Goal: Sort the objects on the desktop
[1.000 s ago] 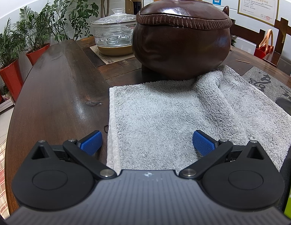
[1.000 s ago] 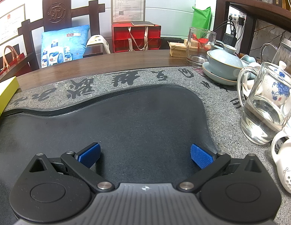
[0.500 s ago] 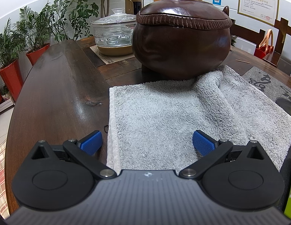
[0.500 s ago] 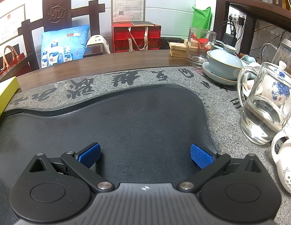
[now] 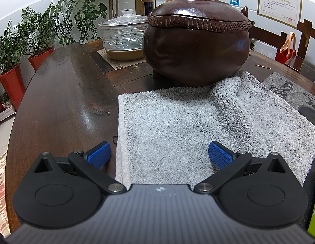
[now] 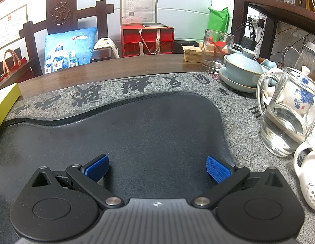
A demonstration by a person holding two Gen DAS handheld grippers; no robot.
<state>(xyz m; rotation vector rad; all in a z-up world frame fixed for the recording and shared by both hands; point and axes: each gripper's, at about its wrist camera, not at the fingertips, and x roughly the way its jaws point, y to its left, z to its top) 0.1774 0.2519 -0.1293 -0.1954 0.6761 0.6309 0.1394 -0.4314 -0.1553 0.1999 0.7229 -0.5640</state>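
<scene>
Nearby, glass pitcher (image 6: 285,120) holds clear water

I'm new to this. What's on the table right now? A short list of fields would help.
left tool: open, holding nothing, over the grey towel
right tool: open, holding nothing, over the dark tea tray
behind towel: brown lidded pot
right of tray: glass pitcher with water, covered bowl
</scene>
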